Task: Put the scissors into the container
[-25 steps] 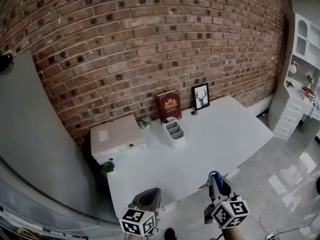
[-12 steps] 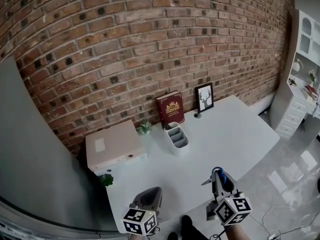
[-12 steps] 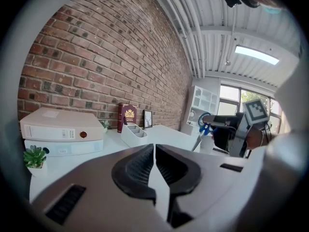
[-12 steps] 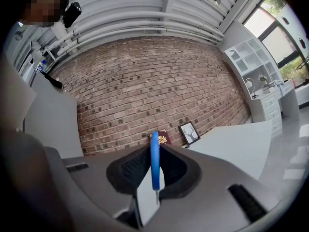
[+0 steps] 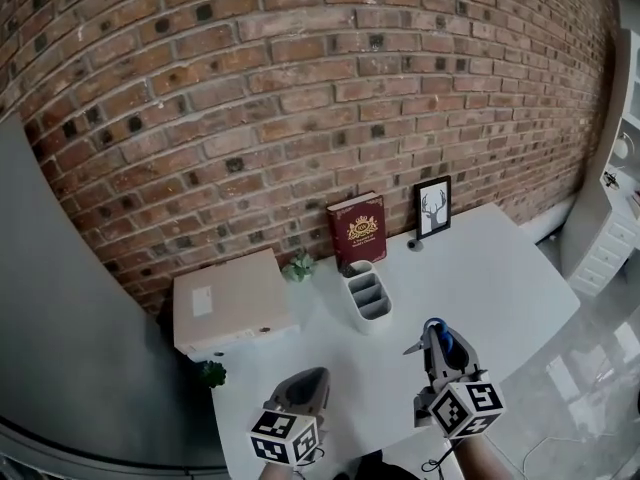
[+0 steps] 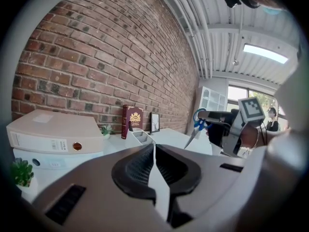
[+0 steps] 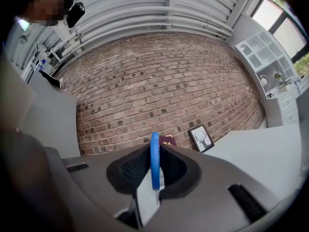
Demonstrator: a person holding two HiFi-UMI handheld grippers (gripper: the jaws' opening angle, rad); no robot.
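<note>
In the head view the white compartmented container [image 5: 368, 296] stands on the white table [image 5: 490, 268], in front of a red book. My right gripper [image 5: 433, 332] hovers over the table to the container's right and nearer to me, shut on the blue-handled scissors [image 5: 441, 339], whose blades point down and left. In the right gripper view the blue handle [image 7: 154, 158] stands upright between the pads of that gripper [image 7: 153, 164]. My left gripper [image 5: 306, 380] is low at the table's near side, shut and empty. The left gripper view shows its jaws [image 6: 154, 153] together, and beyond them the scissors [image 6: 198, 126] and the container [image 6: 141, 136].
A red book [image 5: 357, 230] and a framed deer picture [image 5: 432, 208] lean on the brick wall. A beige file box [image 5: 232, 301] lies at the table's left, with small plants [image 5: 298, 265] [image 5: 211, 373] beside it. White shelving [image 5: 625, 198] stands at the right.
Both grippers have come forward over the table, and the right one with the scissors is now closer to the container. The whole view has shifted towards the wall.
</note>
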